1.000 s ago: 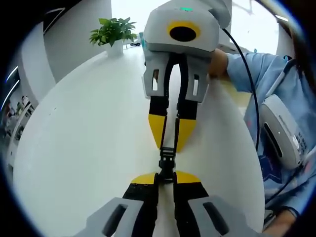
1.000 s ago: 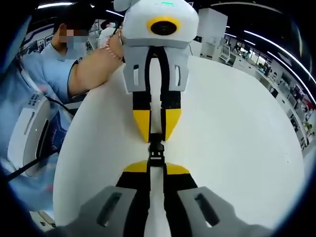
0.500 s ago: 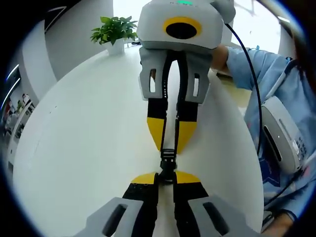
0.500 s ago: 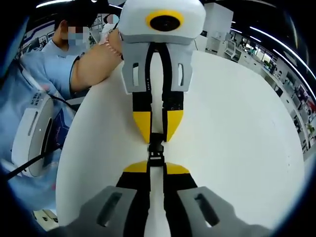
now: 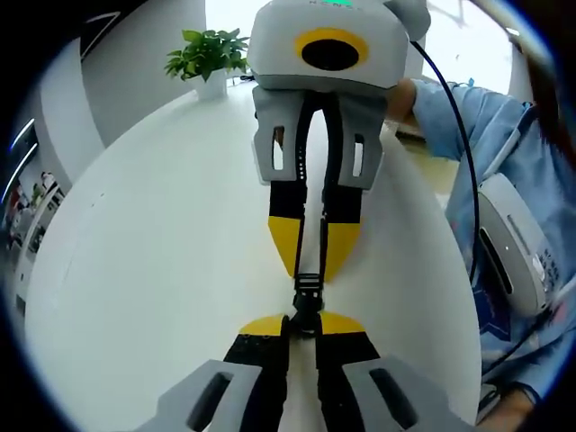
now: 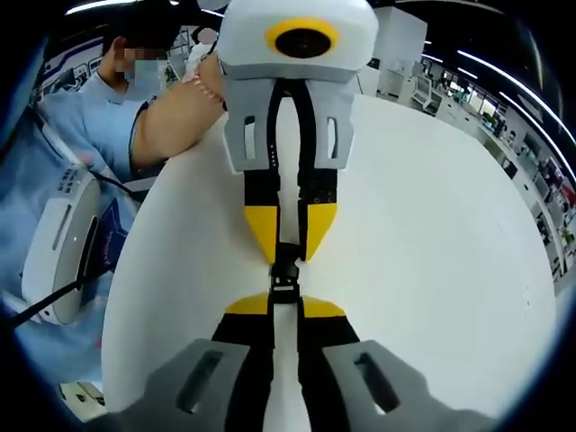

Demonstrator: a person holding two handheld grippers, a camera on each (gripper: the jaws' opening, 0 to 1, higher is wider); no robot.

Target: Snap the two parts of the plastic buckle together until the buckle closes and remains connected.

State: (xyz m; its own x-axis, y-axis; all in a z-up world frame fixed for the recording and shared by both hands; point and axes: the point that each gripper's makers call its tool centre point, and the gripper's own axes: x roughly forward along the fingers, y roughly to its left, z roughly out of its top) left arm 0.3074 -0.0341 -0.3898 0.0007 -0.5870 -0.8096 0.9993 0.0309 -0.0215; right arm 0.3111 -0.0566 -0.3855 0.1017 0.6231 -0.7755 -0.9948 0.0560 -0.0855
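In the left gripper view I note my left gripper (image 5: 302, 322) at the near edge of the white round table (image 5: 162, 270), its yellow-tipped jaws drawn in and clamped on the near end of the black plastic buckle (image 5: 307, 297). The buckle stands just above the table surface, in the gap between the two tools. Its far end is pinched between the yellow tips of my right gripper (image 5: 312, 270), which comes in from the far side of the buckle, pointing back toward me. I see the buckle as one short continuous black piece from tip to tip; I cannot tell whether the two halves are fully latched.

In the right gripper view the arrangement is mirrored. My right gripper (image 6: 286, 309) is closed on the near end of the buckle (image 6: 284, 272), and the left gripper (image 6: 290, 252) grips the end beyond it. A thin black strap (image 6: 286, 355) runs back from the buckle between the near jaws.

Beyond the buckle in the left gripper view, a potted green plant (image 5: 208, 59) sits at the far rim of the table. To the right of the buckle, off the table edge, a person's light blue sleeve (image 5: 468, 117) reaches to the right gripper, and a black cable (image 5: 454, 153) hangs down from that gripper.
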